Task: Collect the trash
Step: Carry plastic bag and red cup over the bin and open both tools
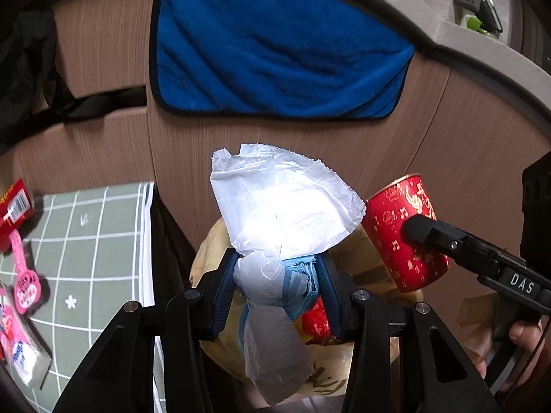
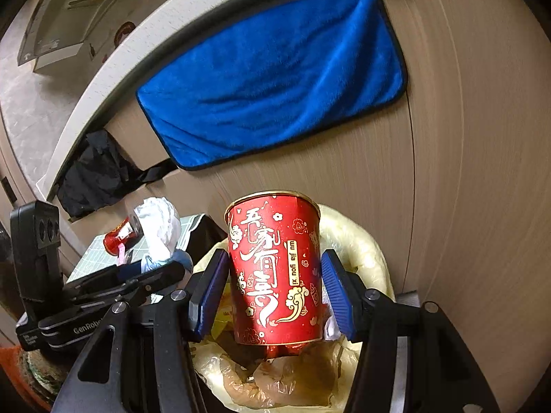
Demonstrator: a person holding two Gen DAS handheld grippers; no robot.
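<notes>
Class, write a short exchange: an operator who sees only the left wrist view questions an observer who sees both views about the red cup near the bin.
Operator: My left claw holds the white bag. I see the red cup from one side only. Is it gripped on both sides?
Observer: Yes. The right wrist view shows the right claw with a blue pad against each side.
Operator: Is the cup over the bin?
Observer: Yes. The bin's yellowish liner shows behind and under the cup's base, with crumpled plastic inside.
</notes>
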